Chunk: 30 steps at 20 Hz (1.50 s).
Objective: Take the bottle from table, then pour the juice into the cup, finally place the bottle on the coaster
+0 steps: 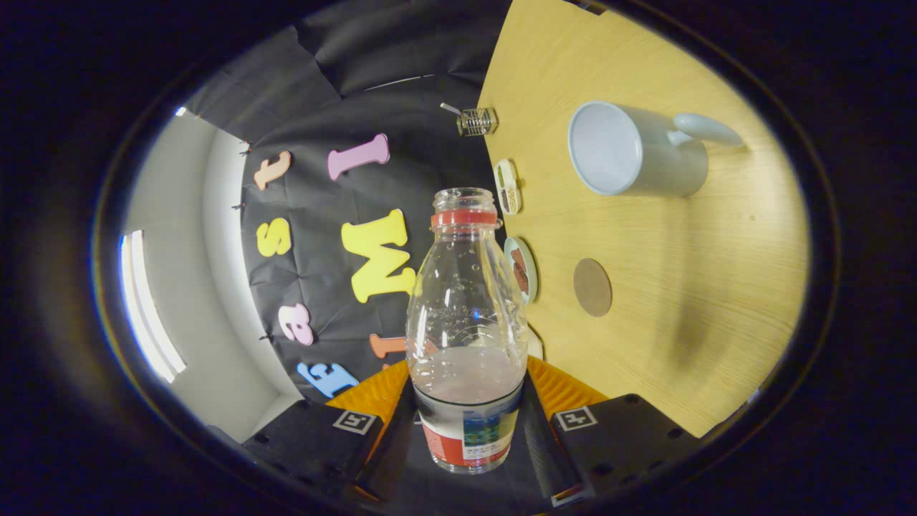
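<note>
A clear plastic bottle (pixel 466 315) with a red neck ring, no cap and a labelled base stands between my two fingers, and my gripper (pixel 467 416) is shut on the bottle's lower body. Pale pinkish juice fills roughly its lower third. The whole view is rolled sideways, so the wooden table (pixel 688 301) stands to the right of the bottle. A light blue-grey cup (pixel 634 149) with a handle sits on the table beyond the bottle's mouth, its opening facing me. A round brown coaster (pixel 592 287) lies on the table, nearer to me than the cup.
Along the table's far edge are a small wire holder (pixel 477 121), a small white dish (pixel 508 187) with brown bits and a round plate (pixel 521 269) with something dark on it. The black booth wall hangs behind the bottle.
</note>
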Available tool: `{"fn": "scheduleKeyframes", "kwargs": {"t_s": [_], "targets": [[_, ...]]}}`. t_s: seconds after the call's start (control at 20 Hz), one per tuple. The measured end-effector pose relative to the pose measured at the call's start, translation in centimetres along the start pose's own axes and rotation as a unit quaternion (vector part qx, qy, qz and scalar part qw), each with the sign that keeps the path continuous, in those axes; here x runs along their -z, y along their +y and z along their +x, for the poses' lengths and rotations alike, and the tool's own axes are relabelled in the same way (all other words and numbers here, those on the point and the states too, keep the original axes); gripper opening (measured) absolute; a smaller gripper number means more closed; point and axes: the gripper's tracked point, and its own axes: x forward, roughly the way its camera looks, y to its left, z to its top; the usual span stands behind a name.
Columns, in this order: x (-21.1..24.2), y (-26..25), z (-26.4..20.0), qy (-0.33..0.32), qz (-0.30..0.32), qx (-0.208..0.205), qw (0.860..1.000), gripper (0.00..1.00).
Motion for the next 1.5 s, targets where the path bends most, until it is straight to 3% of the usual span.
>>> {"fn": "scheduleKeyframes", "kwargs": {"t_s": [1.5], "targets": [[-0.9, 2.4, -0.3, 0.003, 0.08, -0.032, 0.996, 0.76]]}}
